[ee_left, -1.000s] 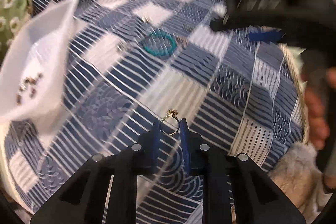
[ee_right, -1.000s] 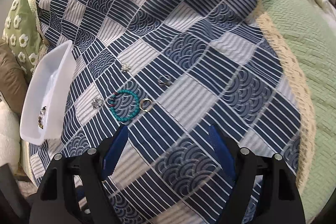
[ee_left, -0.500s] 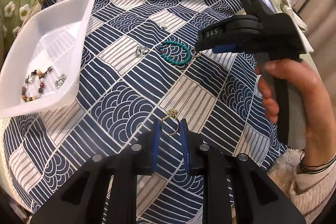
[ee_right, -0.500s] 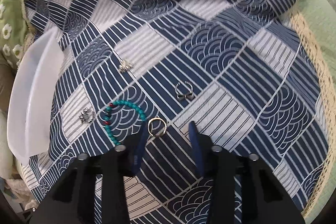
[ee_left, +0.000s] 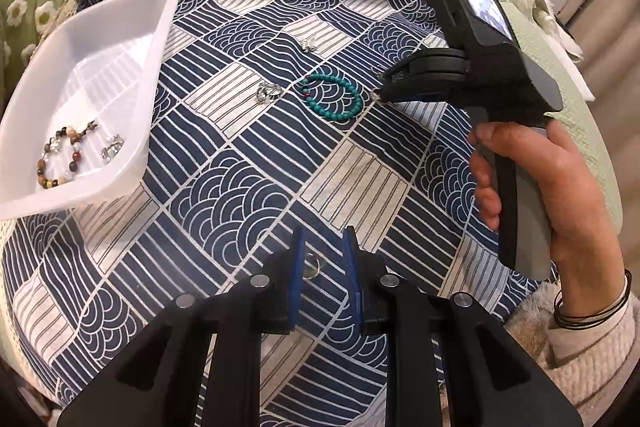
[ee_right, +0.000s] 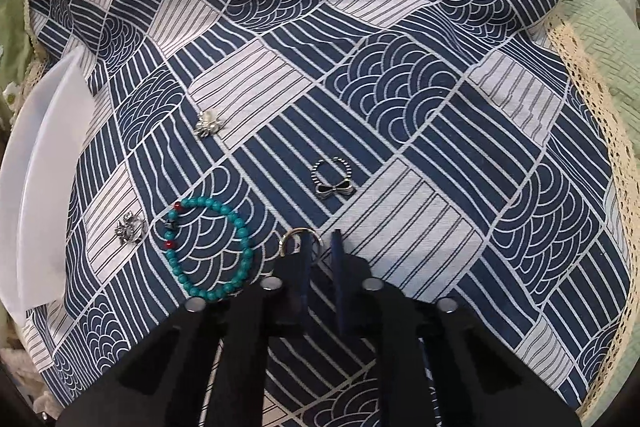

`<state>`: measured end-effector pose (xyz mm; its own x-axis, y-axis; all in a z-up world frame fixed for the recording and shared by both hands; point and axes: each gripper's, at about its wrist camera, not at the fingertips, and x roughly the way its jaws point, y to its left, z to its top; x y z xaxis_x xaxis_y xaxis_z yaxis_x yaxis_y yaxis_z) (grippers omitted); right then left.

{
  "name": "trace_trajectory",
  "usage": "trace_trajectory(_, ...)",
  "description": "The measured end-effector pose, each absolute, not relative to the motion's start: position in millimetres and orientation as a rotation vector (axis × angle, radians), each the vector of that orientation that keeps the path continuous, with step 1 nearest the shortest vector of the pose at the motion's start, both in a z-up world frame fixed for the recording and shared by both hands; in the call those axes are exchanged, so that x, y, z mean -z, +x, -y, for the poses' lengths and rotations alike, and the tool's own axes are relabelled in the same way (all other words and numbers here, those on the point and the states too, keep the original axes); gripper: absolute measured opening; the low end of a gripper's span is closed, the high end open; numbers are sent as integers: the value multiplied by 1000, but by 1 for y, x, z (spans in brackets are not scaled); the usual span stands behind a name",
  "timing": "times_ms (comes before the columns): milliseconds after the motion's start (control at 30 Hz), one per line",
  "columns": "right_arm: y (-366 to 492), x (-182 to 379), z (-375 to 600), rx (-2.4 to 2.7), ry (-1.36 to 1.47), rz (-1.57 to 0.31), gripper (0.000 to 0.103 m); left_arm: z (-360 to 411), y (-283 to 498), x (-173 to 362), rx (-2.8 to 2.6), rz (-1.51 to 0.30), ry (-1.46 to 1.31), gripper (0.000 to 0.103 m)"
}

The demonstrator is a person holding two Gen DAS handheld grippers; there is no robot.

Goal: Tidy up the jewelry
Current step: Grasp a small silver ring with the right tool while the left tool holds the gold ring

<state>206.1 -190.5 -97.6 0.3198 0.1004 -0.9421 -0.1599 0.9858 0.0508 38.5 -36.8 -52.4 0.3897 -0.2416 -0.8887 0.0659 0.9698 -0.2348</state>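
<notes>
Two thin metal rings [ee_left: 311, 265] [ee_right: 298, 241] btwn grippers' [ee_left: 323, 259] [ee_right: 320, 259] blue pads

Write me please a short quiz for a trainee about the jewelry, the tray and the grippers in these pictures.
1. True or false: the tray holds a brown bracelet.
2. Which colour is the loose bracelet on the cloth? A red, B turquoise, C black.
3. Which gripper has its tips at the gold ring beside the loose bracelet?

Key: 1 true. 2 B. 3 the right gripper.
</notes>
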Motion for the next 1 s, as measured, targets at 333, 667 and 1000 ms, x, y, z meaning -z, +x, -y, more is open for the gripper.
trace_trajectory(333, 202, 89, 197, -222, 15, -1241, 5, 32, 38, 53, 200, -1154, -179, 18)
trace_trajectory(667, 201, 84, 207, -208, 36, -1234, 5, 51, 41, 75, 200, -1213, -112, 19)
trace_trajectory(1000, 199, 78, 207, -227, 32, -1235, 5, 52, 43, 88, 157, -1260, -93, 32)
